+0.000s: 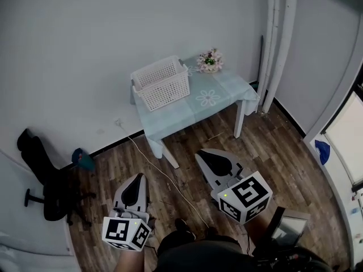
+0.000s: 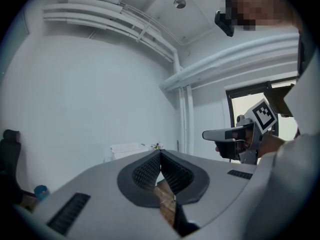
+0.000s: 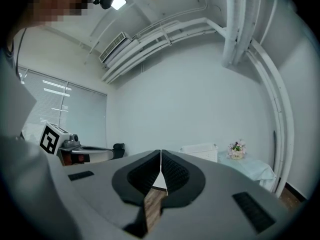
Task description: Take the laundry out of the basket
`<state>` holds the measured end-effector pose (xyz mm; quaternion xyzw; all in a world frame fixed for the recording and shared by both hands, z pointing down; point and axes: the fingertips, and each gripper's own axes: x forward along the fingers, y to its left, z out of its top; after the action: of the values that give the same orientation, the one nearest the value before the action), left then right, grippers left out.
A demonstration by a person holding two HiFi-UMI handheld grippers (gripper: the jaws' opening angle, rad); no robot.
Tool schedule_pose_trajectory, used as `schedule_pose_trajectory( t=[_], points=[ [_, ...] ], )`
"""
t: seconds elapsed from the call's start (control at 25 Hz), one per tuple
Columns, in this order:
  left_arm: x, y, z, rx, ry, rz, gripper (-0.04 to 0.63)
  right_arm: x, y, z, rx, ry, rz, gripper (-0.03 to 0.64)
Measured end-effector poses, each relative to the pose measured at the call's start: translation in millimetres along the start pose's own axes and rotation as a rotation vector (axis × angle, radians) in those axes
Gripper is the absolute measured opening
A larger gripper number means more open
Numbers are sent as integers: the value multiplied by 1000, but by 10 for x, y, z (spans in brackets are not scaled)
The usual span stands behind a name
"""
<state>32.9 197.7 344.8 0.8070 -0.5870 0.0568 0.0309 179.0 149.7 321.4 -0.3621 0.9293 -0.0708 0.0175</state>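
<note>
The jaws of the left gripper (image 2: pixel 160 153) are pressed together at the tips, and only a sliver of floor shows through the gap lower down between the ribbed black pads. The jaws of the right gripper (image 3: pixel 160 154) are closed the same way and hold nothing. In the head view both grippers are low in the picture, side by side over a wooden floor (image 1: pixel 272 163), and both aim toward a small table (image 1: pixel 218 115) that stands against the pale wall (image 1: pixel 85 50), well apart from them.

A light blue cloth with a flower pattern covers the table. The white slatted basket (image 1: pixel 161 83) sits on its left half, close to the wall. The grippers are nowhere near it. From this height its inside looks pale, and I cannot tell what lies in it. A small pot of pink and white flowers (image 1: pixel 210 61) stands at the table's back corner, just right of the basket.

2 white pipes (image 1: pixel 278 38) run up the corner of the room to the right of the table. A black office chair (image 1: pixel 45 174) stands at the left by the wall, with a small blue thing (image 1: pixel 84 159) on the floor near it. A thin white cable (image 1: pixel 159 171) trails from the wall across the floor and passes between the 2 grippers. A bright window (image 1: pixel 346 135) shows at the right edge.
</note>
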Motion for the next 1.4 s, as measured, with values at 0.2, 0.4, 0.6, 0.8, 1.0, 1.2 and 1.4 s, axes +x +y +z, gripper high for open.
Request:
schedule_pose_trajectory(
  t=[0.2, 0.4, 0.6, 0.8, 1.0, 1.2, 1.4],
  points=[
    [318, 187, -37, -5, -2, -17, 9, 282, -167, -37, -16, 14, -13, 15],
    [632, 530, 18, -2, -19, -43, 9, 697, -263, 20, -43, 24, -35, 15],
    [911, 956, 124, -8, -32, -35, 9, 1158, -334, 130, -68, 22, -31, 17],
    [1148, 1442, 142, -21, -28, -26, 9, 1702, -361, 106, -78, 37, -28, 17],
    [1315, 1991, 174, -33, -60, -3, 9, 2266, -356, 130, -96, 52, -40, 17],
    [1514, 2422, 200, -66, -88, -22, 9, 2741, -249, 148, -145, 74, -14, 15],
    [1752, 2770, 131, -103, -78, -25, 9, 3120, -306, 160, -135, 85, -31, 17]
  ],
)
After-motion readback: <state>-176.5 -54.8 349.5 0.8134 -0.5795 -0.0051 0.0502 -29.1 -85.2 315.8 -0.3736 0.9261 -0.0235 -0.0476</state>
